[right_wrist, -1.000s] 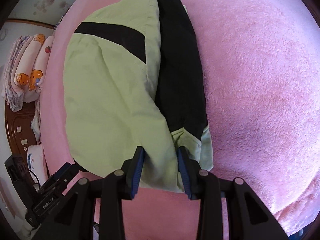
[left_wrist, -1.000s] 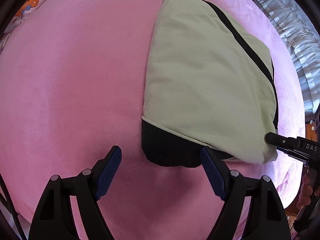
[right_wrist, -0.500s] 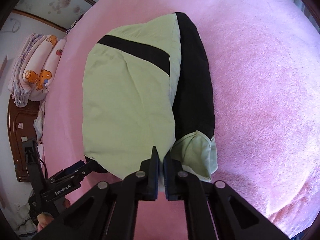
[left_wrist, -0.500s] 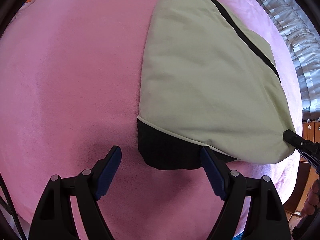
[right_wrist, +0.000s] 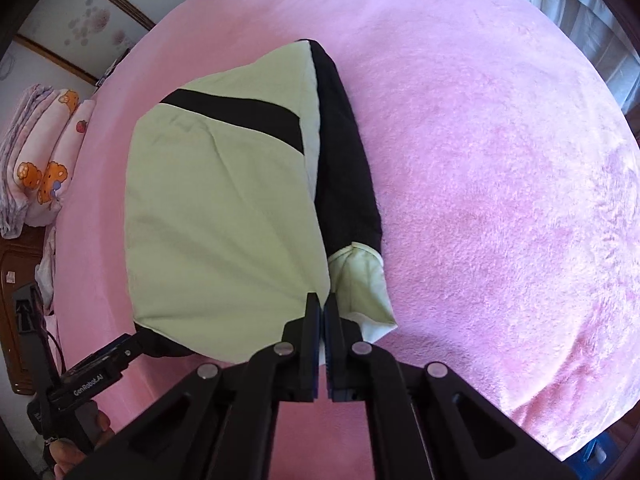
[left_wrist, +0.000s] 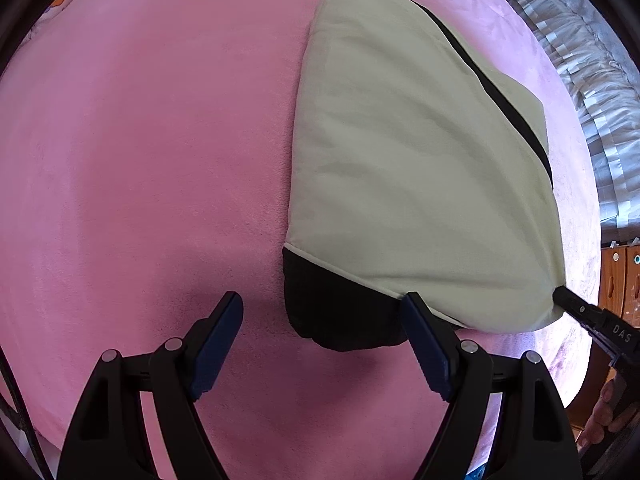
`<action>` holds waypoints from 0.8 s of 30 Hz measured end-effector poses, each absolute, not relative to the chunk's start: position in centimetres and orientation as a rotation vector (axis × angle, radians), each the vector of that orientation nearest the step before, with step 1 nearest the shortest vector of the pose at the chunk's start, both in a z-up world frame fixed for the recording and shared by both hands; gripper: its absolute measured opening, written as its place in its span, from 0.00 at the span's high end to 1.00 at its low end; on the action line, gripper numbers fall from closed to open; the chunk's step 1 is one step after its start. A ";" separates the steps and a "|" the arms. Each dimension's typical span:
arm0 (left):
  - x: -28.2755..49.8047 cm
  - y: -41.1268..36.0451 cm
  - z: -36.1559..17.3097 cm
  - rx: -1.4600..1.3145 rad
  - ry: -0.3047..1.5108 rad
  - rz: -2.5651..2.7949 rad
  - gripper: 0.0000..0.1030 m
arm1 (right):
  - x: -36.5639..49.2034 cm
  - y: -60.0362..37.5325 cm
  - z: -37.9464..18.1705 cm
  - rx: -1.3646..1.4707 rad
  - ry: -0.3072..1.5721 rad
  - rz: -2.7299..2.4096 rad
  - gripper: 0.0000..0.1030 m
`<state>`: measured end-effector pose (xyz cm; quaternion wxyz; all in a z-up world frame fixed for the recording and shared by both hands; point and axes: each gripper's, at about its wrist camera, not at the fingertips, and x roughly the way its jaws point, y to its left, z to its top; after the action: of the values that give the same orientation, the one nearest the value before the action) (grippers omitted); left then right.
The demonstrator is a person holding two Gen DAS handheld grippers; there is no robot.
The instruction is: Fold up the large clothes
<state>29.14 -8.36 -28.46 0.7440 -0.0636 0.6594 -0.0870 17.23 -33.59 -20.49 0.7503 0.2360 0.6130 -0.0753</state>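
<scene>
A pale green garment with black panels lies folded on a pink bed. My left gripper is open, its fingers on either side of the garment's black near corner, just short of it. It also shows at the lower left of the right wrist view. My right gripper is shut on the garment's green near edge, which is drawn up into radiating creases. Its tip shows at the right of the left wrist view. A green cuff lies just to its right.
Folded patterned bedding is stacked past the bed's left side, above a wooden cabinet. A pleated grey-white fabric hangs beyond the bed's far right. Wide pink bed surface lies to the garment's left and right.
My right gripper has closed on the garment's green edge and drawn it up, so the fabric is taut. My left gripper has stayed open near the black corner.
</scene>
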 end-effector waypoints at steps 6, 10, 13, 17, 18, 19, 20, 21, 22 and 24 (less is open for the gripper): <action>29.4 -6.9 -29.3 -0.183 1.458 -0.179 0.26 | 16.8 -33.7 -22.7 0.532 1.360 -0.181 1.00; 29.3 -5.9 -29.6 -0.207 1.450 -0.181 0.39 | 17.2 -32.6 -24.3 0.472 1.380 -0.205 1.00; 29.3 -5.3 -29.6 -0.193 1.443 -0.182 0.45 | 17.5 -32.0 -25.2 0.433 1.383 -0.218 0.99; 29.0 -4.9 -29.9 -0.156 1.447 -0.161 0.47 | 17.9 -31.2 -26.1 0.383 1.387 -0.228 0.99; 29.0 -4.8 -30.0 -0.156 1.444 -0.159 0.47 | 18.0 -31.1 -26.3 0.373 1.385 -0.230 0.99; 29.0 -4.7 -30.2 -0.157 1.443 -0.152 0.47 | 18.1 -30.9 -26.6 0.364 1.381 -0.234 0.99; 29.0 -4.6 -30.3 -0.156 1.443 -0.147 0.47 | 18.2 -30.8 -26.8 0.350 1.377 -0.239 0.99; 29.0 -4.5 -30.4 -0.154 1.439 -0.142 0.47 | 18.4 -30.5 -27.1 0.334 1.374 -0.243 0.99; 29.0 -4.5 -30.6 -0.144 1.434 -0.137 0.47 | 18.5 -30.3 -27.3 0.316 1.367 -0.250 0.99; 29.0 -4.5 -30.4 -0.136 1.428 -0.129 0.47 | 18.8 -29.9 -27.7 0.302 1.362 -0.263 0.99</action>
<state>28.97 -4.50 -30.44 0.7516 -0.0625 0.6540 -0.0590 18.75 -29.86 -27.70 0.7584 0.1385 0.6254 -0.1206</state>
